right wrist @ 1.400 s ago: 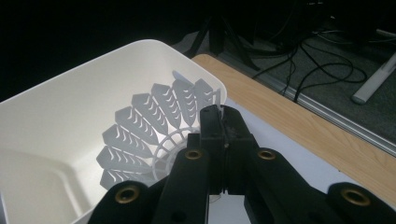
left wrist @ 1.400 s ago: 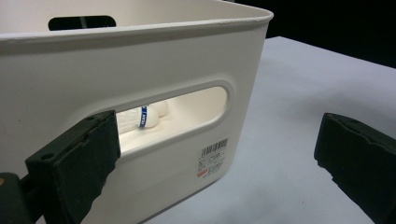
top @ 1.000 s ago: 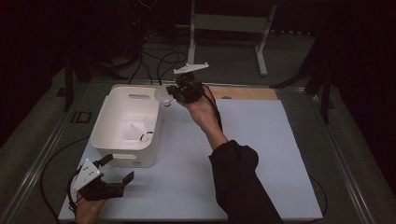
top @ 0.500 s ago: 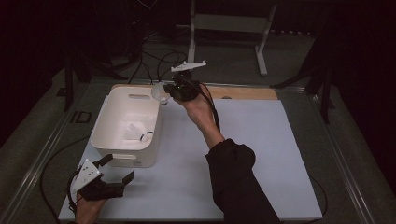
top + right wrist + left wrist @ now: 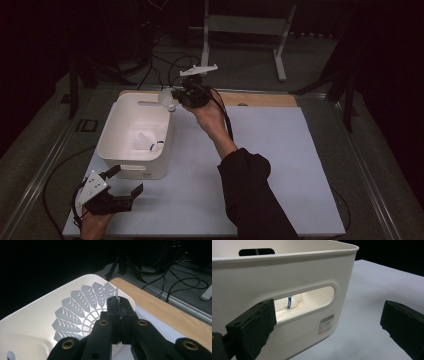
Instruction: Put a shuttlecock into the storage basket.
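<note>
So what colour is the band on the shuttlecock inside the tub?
Blue, with white lettering, on the shuttlecock in the tub; the left gripper view shows it best.

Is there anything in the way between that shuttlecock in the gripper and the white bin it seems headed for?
Nothing visible blocks it. The right gripper is shut on the shuttlecock and holds it above the far right corner of the open white bin. One shuttlecock already in the bin lies low on the floor, off to the side.

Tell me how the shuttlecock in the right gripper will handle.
Probably very light: the right gripper holds the shuttlecock by one edge of its skirt alone. The skirt is thin, slotted plastic, so it likely flexes under a hard squeeze. Dropped into the bin, it would likely roll on its round skirt.
</note>
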Tool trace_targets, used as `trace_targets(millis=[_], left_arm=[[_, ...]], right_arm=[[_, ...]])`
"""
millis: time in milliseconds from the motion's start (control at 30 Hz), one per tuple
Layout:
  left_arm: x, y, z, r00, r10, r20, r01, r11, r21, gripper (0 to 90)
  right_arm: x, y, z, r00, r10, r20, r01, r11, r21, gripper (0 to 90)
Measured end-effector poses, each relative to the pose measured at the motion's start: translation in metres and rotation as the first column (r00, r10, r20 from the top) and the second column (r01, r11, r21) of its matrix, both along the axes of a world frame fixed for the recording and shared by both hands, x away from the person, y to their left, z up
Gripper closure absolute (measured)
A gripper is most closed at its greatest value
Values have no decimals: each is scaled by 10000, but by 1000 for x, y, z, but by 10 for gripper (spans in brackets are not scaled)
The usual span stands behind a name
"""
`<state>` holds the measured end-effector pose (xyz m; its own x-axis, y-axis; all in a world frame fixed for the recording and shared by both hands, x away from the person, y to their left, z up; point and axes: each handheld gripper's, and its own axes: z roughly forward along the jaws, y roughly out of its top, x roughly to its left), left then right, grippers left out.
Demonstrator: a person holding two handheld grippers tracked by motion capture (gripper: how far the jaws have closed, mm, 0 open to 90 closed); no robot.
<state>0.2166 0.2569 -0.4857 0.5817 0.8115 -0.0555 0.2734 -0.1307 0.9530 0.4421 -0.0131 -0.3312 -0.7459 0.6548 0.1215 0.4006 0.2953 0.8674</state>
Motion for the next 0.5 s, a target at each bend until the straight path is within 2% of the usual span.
trace_targets(millis=[500], left_arm=[[0, 0, 0, 10000, -16, 2, 16, 10000, -18, 10]], right_arm=[[-2, 11, 1, 9997, 233, -33, -233, 9997, 36, 891]])
